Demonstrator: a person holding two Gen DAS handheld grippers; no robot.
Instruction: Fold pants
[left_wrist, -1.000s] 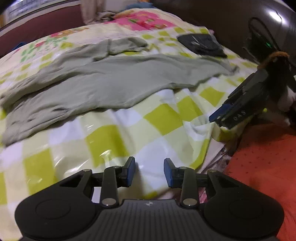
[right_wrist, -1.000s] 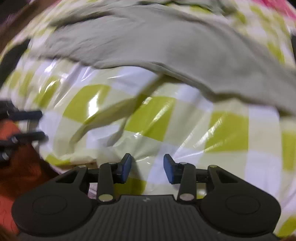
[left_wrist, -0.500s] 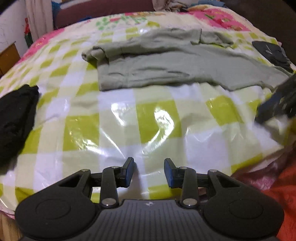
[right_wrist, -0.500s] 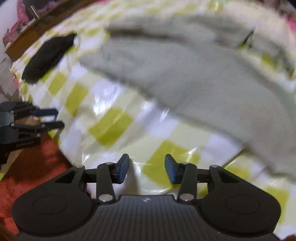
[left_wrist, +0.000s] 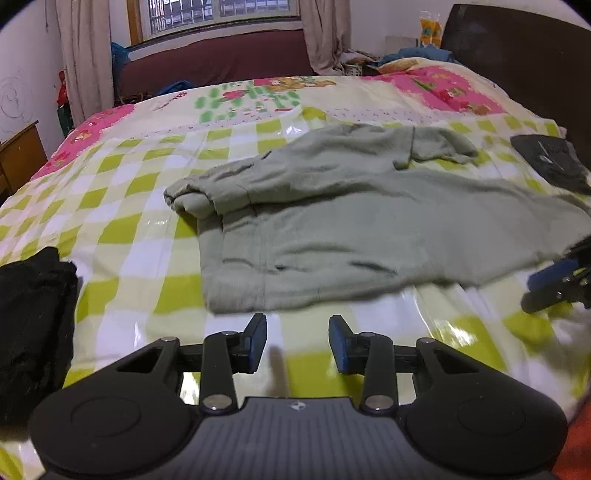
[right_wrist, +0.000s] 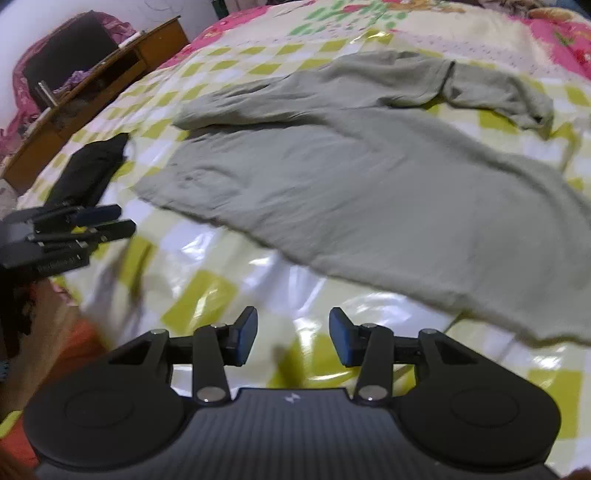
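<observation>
Grey-green pants lie spread flat on the bed, waistband toward the left and one leg folded back at the far side. The right wrist view shows the same pants running off to the right. My left gripper hovers just short of the near waist corner; its jaws are opening with nothing between them. It also shows at the left edge of the right wrist view as the left gripper. My right gripper is open and empty over the checked cover, near the leg's front edge, and appears as the right gripper.
A glossy yellow-green checked cover lies over the bed. A black garment sits at the near left and a dark item at the far right. A dark headboard stands on the right, a wooden desk beyond the left side.
Both views have swung from the bed's near corner across to the pants, which are now closer. The left gripper has come in at the waist end. Both stay empty.
</observation>
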